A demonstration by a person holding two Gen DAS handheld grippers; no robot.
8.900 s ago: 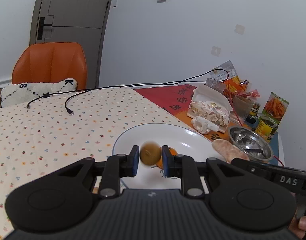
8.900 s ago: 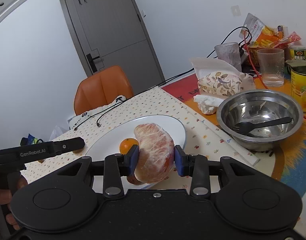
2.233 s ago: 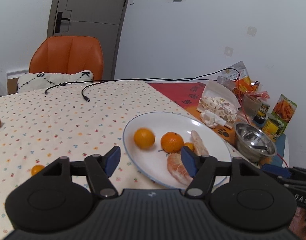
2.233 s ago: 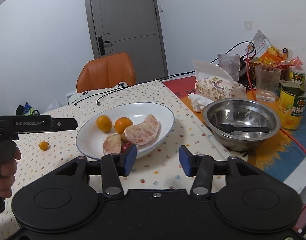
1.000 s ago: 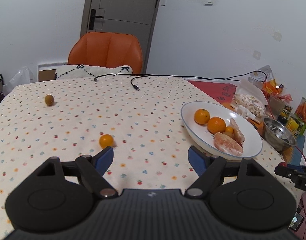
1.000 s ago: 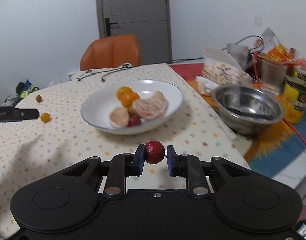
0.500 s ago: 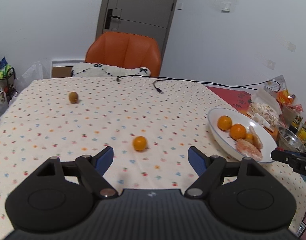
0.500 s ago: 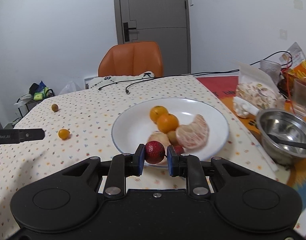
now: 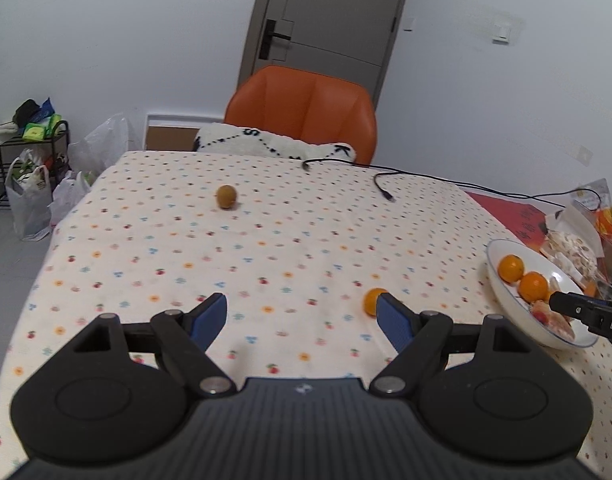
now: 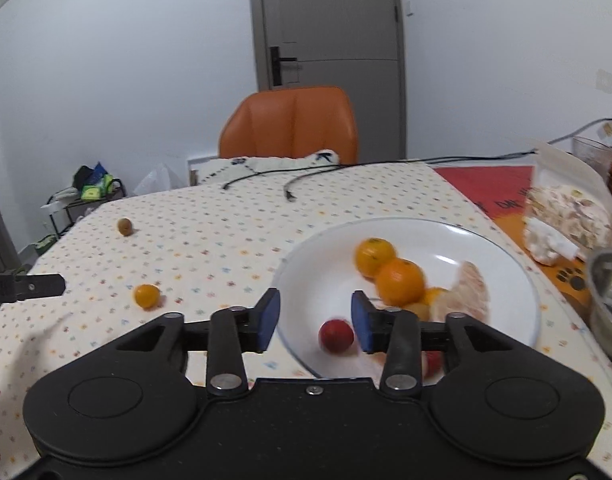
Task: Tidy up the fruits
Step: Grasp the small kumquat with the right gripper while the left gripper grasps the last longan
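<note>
Red round fruit (image 10: 336, 336), blurred, perhaps touching glossy plate (image 10: 517, 276); both jaws apart.

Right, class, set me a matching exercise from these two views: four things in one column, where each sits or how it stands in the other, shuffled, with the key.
Column one:
1. red fruit
2. brown fruit
3. small orange fruit
4. left claw

Column two:
a. on the tablecloth, beside the left claw's right fingertip
b. open, holding nothing
c. on the white plate, between the open fingers of the right claw
d. alone on the far tablecloth, toward the orange chair

Pairs: 1-c, 2-d, 3-a, 4-b
</note>
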